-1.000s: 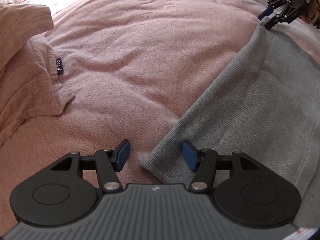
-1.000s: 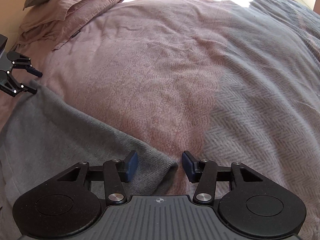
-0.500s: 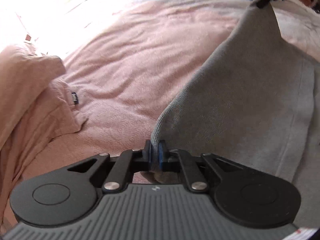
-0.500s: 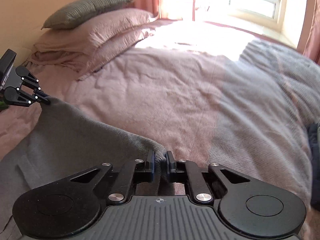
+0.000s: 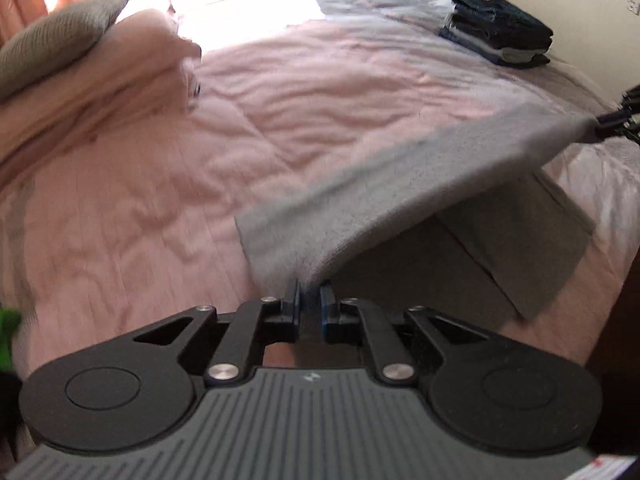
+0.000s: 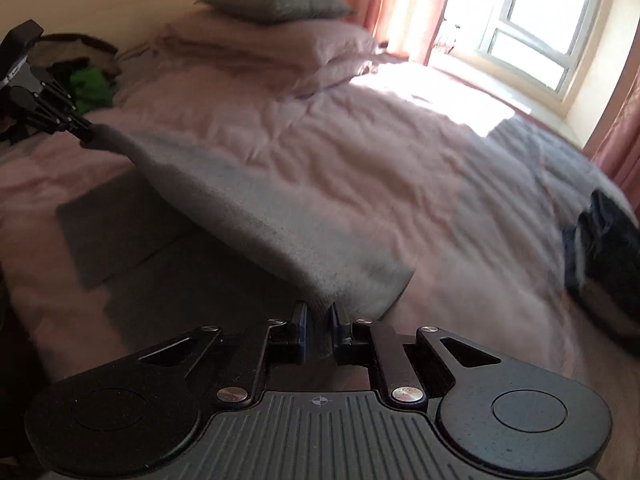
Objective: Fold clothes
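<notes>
left gripper (image 5: pixel 308 300) clamped on grey sweater (image 5: pixel 400 192) corner, jaws having just eased slightly | right gripper (image 6: pixel 318 320) likewise | sweater lifted above pink bedspread (image 5: pixel 300 92), far corner at 2 o'clock | risk: thin pinch slips; fold skews

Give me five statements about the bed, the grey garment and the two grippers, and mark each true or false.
1. The left gripper pinches a corner of the grey garment. True.
2. The right gripper is open and holds nothing. False: it is shut on another corner of the same garment.
3. The held edge is lifted off the pink bedspread, with the rest of the garment lying below it. True.
4. The folded dark clothes sit on top of the pillows. False: they lie on the bedspread, away from the pillows.
5. A grey pillow tops the pillow pile. True.
</notes>
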